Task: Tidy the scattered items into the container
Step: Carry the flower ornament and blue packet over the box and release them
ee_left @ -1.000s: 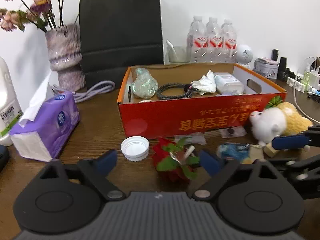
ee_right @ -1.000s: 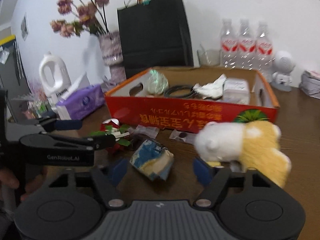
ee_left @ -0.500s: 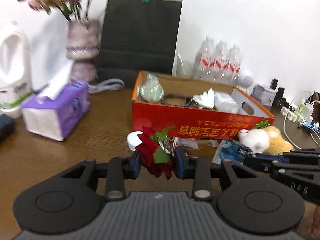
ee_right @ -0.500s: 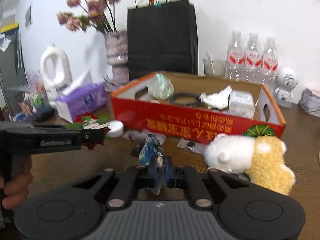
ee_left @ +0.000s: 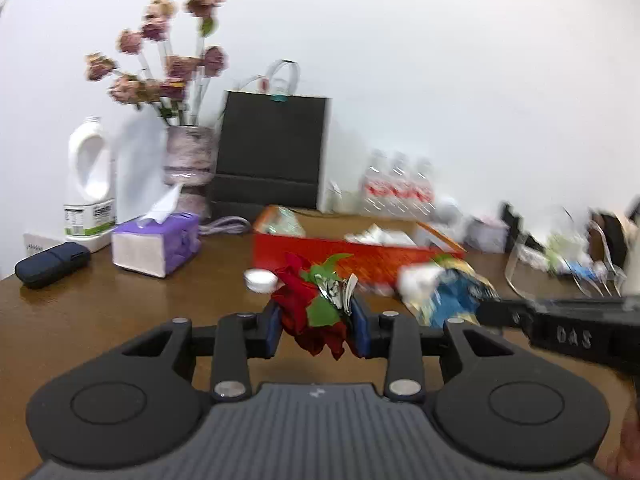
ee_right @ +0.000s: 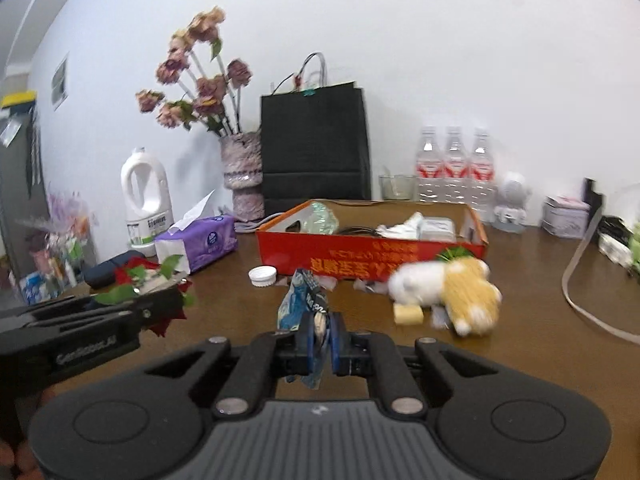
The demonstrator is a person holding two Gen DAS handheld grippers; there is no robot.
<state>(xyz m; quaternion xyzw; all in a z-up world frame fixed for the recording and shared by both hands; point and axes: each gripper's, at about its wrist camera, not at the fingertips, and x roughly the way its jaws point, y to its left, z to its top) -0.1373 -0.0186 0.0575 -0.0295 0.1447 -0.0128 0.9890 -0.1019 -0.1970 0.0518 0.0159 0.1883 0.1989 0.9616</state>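
Your left gripper (ee_left: 316, 326) is pinching the red artificial rose (ee_left: 308, 312), its blue pads pressed against the petals and green leaves, and the flower hangs clear of the brown table (ee_left: 100, 312). Your right gripper (ee_right: 320, 340) is clamped nearly flat on a crumpled blue snack wrapper (ee_right: 302, 300), which sticks up above the pads and droops below them.

The orange cardboard box (ee_right: 360, 256) stands beyond both grippers, near the middle of the table. Only the right wrist view shows its inside sharply: a clear crumpled bag, a dark cable, white tissue and a pale packet. In the left wrist view the box (ee_left: 340, 250) is smeared by blur.

A white bottle cap (ee_right: 262, 276) lies just in front of the box. The right view alone shows the white-and-yellow plush toy (ee_right: 448, 290) lying on the table by the box's front right corner, with a small pale block (ee_right: 408, 314) just beside it. Left of the box sit a purple tissue pack (ee_left: 158, 244) and a white jug (ee_left: 90, 188).
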